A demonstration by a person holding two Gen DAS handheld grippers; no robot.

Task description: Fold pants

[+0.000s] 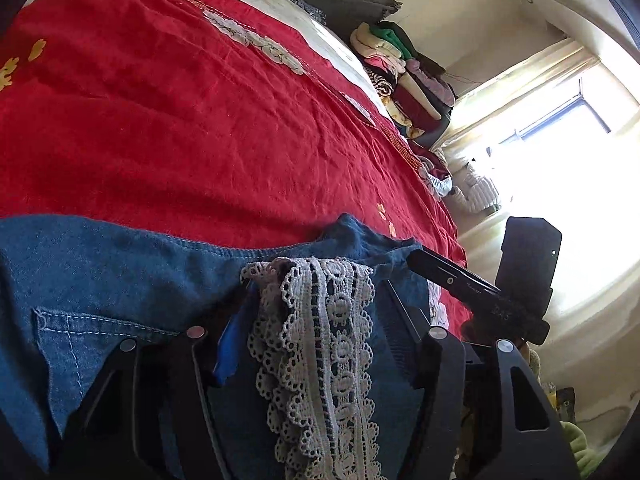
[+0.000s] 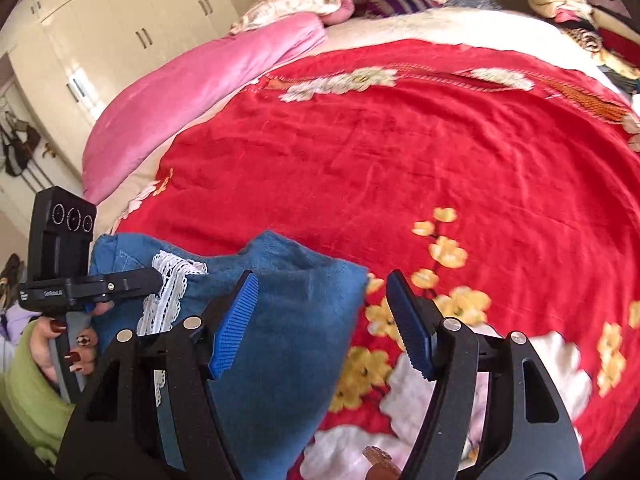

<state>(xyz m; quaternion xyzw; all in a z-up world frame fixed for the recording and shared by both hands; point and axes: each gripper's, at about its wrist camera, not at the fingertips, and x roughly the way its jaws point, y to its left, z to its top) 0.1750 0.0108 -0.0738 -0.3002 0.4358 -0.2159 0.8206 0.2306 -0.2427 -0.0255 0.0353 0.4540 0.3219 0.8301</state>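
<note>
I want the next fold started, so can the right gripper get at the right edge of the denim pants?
Probably yes: the right gripper stands open, empty, at the denim pants edge, nothing between.

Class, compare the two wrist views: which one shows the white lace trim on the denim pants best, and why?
The left wrist view. There the lace trim runs large down the middle of the denim pants, its scalloped pattern sharp. The right wrist view shows only a small, partly hidden strip of it near the left edge.
</note>
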